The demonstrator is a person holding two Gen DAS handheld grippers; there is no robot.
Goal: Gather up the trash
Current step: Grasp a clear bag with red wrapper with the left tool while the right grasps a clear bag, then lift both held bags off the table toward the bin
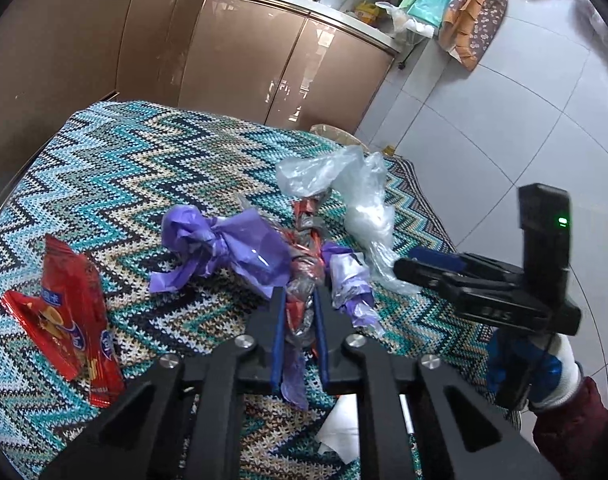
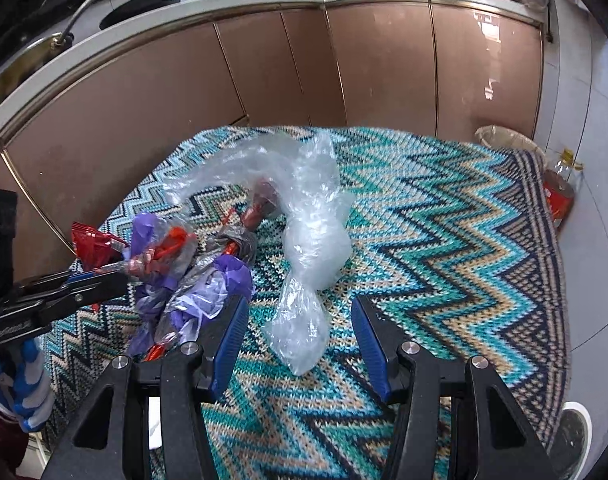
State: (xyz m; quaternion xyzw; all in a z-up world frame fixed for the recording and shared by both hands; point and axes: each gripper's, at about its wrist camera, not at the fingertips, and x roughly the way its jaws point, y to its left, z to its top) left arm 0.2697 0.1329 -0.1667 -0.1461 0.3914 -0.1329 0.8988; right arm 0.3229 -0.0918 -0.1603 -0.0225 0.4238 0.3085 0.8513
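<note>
Trash lies in a heap on the zigzag-knit tablecloth [image 1: 123, 168]. My left gripper [image 1: 299, 294] is shut on a crumpled red and clear wrapper [image 1: 304, 276], between a knotted purple bag [image 1: 231, 248] and a smaller purple scrap [image 1: 352, 280]. A red snack packet [image 1: 71, 312] lies apart at the left. In the right wrist view my right gripper [image 2: 299, 304] stands open around the near end of a clear plastic bag [image 2: 312, 240], and its pads do not touch the bag. The left gripper [image 2: 117, 278] shows there at the left edge, pinching the wrapper.
Brown cabinet doors [image 2: 263, 72] run behind the table. A lined bin [image 2: 504, 138] and a red-labelled bottle [image 2: 560, 196] stand on the tiled floor past the far right corner. A white tissue [image 1: 340, 428] lies under my left gripper.
</note>
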